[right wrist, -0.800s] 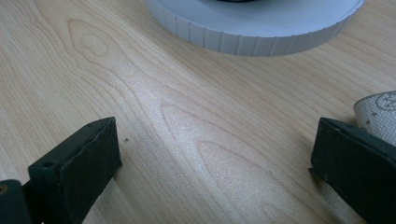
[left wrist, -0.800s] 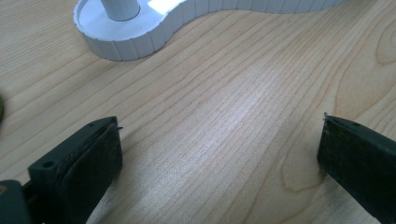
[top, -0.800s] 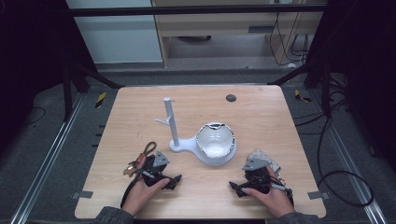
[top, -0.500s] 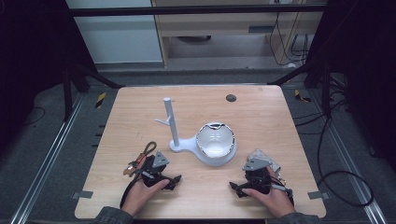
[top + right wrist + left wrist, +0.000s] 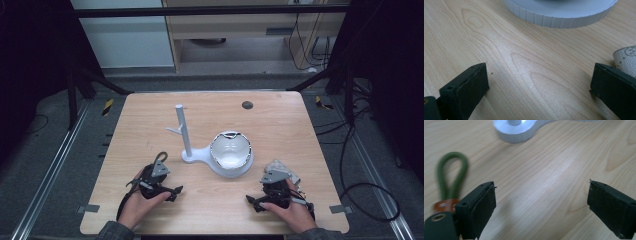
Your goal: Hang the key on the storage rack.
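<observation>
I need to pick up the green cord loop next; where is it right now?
The green cord loop lies on the table just outside the left gripper's left jaw in its view, near the white stand's base.

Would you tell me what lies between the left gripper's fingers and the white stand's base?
Only bare wood. In the left gripper view, the open fingers face the white stand's base across empty tabletop; the green cord loop lies off to the side.
</observation>
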Motion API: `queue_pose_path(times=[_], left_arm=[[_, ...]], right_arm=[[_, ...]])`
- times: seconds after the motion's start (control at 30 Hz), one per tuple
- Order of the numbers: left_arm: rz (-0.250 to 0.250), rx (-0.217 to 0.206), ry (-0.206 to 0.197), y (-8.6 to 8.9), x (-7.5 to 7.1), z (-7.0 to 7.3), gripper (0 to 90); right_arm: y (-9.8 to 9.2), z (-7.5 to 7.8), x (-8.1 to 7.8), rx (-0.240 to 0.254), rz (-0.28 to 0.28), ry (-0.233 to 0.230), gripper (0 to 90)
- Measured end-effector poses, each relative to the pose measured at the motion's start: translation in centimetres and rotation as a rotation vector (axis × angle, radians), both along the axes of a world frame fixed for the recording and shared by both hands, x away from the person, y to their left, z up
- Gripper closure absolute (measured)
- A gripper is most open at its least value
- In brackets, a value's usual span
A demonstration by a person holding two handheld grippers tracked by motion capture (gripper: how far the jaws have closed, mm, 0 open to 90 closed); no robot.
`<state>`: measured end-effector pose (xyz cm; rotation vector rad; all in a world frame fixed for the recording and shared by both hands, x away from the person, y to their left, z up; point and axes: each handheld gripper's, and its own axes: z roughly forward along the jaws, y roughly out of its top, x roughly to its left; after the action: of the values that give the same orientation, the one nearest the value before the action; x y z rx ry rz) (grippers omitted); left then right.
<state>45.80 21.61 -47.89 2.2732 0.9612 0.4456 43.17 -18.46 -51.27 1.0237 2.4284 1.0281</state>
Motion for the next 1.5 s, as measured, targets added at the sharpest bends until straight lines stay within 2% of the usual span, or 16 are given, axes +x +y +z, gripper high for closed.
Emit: queue_pose_path(times=[0.17, 0.2, 0.23, 0.3, 0.33, 0.37, 0.43, 0.47, 0.5, 0.53, 0.57, 0.6, 0.87, 1.0, 1.2, 1.5], left_arm=[[0.034, 0.015, 0.005, 1.6, 0.7, 1.4, 9.5], [0.059, 0.047, 0.017, 2.6, 1.4, 2.0, 9.3], [0.059, 0.047, 0.017, 2.6, 1.4, 2.0, 9.6], [0.081, 0.076, 0.031, 3.5, 2.1, 2.3, 10.7], [0.105, 0.076, 0.044, 4.3, 2.7, 2.6, 14.0], [0.105, 0.076, 0.044, 4.3, 2.7, 2.6, 15.7], [0.105, 0.077, 0.073, 4.7, 3.3, 2.8, 17.6], [0.096, 0.104, 0.097, 4.8, 3.9, 2.8, 23.8], [0.096, 0.104, 0.097, 4.8, 3.9, 2.8, 25.9], [0.085, 0.140, 0.109, 4.8, 4.3, 2.8, 28.5], [0.085, 0.140, 0.109, 4.8, 4.3, 2.8, 30.5], [0.081, 0.160, 0.131, 4.6, 4.7, 2.7, 31.8], [0.083, 0.162, 0.203, 4.6, 5.8, 2.1, 46.7], [0.093, 0.136, 0.240, 4.8, 6.2, 1.8, 51.0], [0.096, 0.159, 0.259, 4.8, 6.5, 1.5, 53.7], [0.104, 0.162, 0.286, 5.0, 6.9, 1.2, 57.4]], right_arm=[[0.0, 0.0, 0.0, 0.001, 0.001, -0.002, 1.5], [0.0, 0.0, 0.0, -0.001, 0.000, 0.001, 1.5], [0.0, 0.0, 0.0, -0.001, 0.000, 0.001, 1.5], [0.0, 0.0, 0.0, 0.001, 0.001, -0.002, 1.5], [0.0, 0.0, 0.0, 0.001, 0.001, -0.003, 1.5], [0.0, 0.0, 0.0, 0.001, 0.001, -0.003, 1.5], [0.0, 0.0, 0.0, 0.001, 0.002, -0.003, 1.5], [0.0, 0.0, 0.0, 0.001, 0.001, -0.002, 1.5], [-0.1, 0.0, 0.0, 0.001, 0.003, -0.002, 1.5], [-0.1, 0.0, 0.0, 0.002, 0.004, -0.003, 1.5], [-0.1, 0.0, 0.0, 0.002, 0.004, -0.003, 1.5], [-0.1, 0.0, 0.0, 0.000, 0.006, -0.003, 1.5], [-0.1, 0.0, -0.1, 0.001, 0.005, -0.001, 1.5], [-0.2, 0.0, -0.1, 0.000, 0.006, -0.001, 1.4], [-0.2, 0.0, -0.1, 0.000, 0.007, -0.001, 1.4], [-0.2, 0.0, -0.1, 0.001, 0.007, 0.001, 1.4]])
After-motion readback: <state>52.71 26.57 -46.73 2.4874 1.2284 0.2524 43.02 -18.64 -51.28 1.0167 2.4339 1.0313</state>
